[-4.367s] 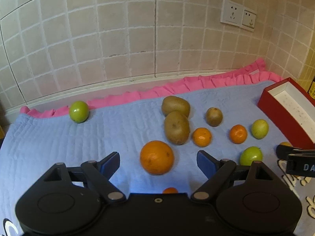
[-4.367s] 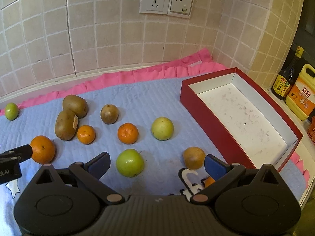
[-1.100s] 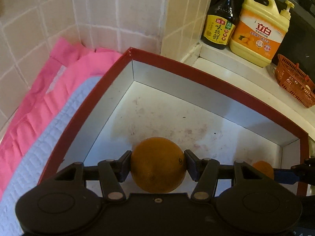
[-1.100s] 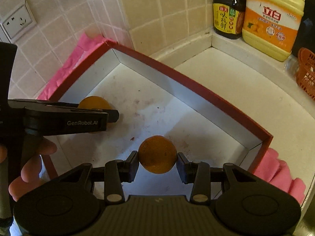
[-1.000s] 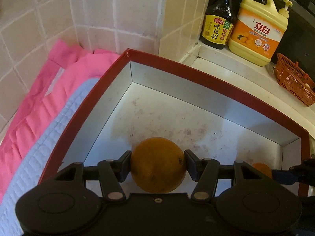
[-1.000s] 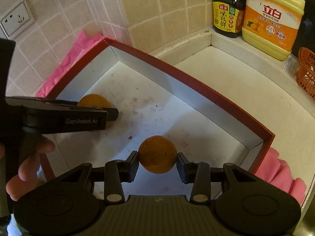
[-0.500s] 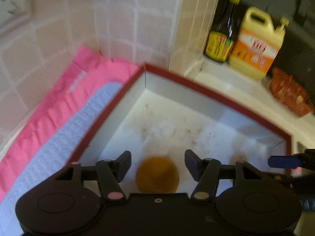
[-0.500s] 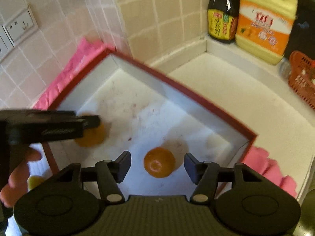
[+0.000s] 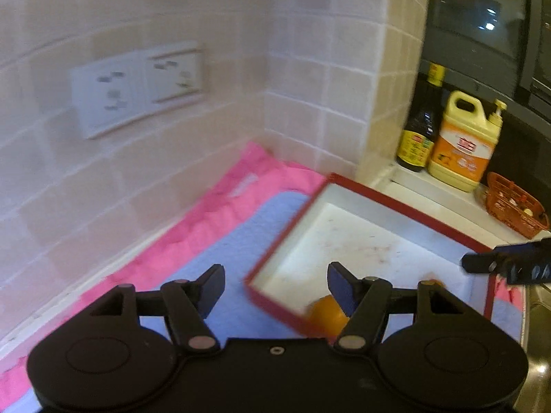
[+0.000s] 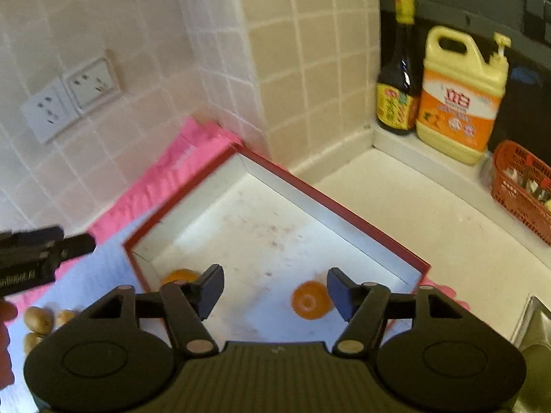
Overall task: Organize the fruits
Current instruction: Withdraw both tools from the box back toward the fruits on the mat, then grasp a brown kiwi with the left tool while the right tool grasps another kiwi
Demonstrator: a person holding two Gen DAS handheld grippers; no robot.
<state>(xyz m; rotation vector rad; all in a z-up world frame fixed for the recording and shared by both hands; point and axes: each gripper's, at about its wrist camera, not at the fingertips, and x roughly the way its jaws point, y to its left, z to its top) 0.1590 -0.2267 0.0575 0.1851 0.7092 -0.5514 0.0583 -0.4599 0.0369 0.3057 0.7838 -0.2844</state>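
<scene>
A: Looking at the red box (image 10: 361, 222), what is inside it?

B: Two oranges lie on its white floor. The large orange (image 10: 179, 276) sits in the box's near-left corner, close against the red wall. The small orange (image 10: 310, 300) rests nearer the box's right-hand end, well apart from the first.

A: And the tongs?

B: The right tongs (image 10: 272, 287) hang above the box with their jaws opening; nothing is pressed between them, and the small orange lies below, just inside the right blue pad. The left tongs (image 9: 275, 284) are spread too and empty. In the left wrist view they straddle the box's near-left wall, one pad over the blue quilted mat (image 9: 241, 244), the other over the box floor, with the large orange (image 9: 325, 313) partly hidden behind that pad.

A: Anything else around the box?

B: Left of the box, on the mat, a few brownish fruits (image 10: 38, 320) lie together, blurred. Beyond the box's far side, on the white surface (image 10: 413, 206), stand a dark sauce bottle (image 10: 397, 79), a yellow detergent jug (image 10: 459, 99) and an orange-red basket (image 10: 523, 189).
</scene>
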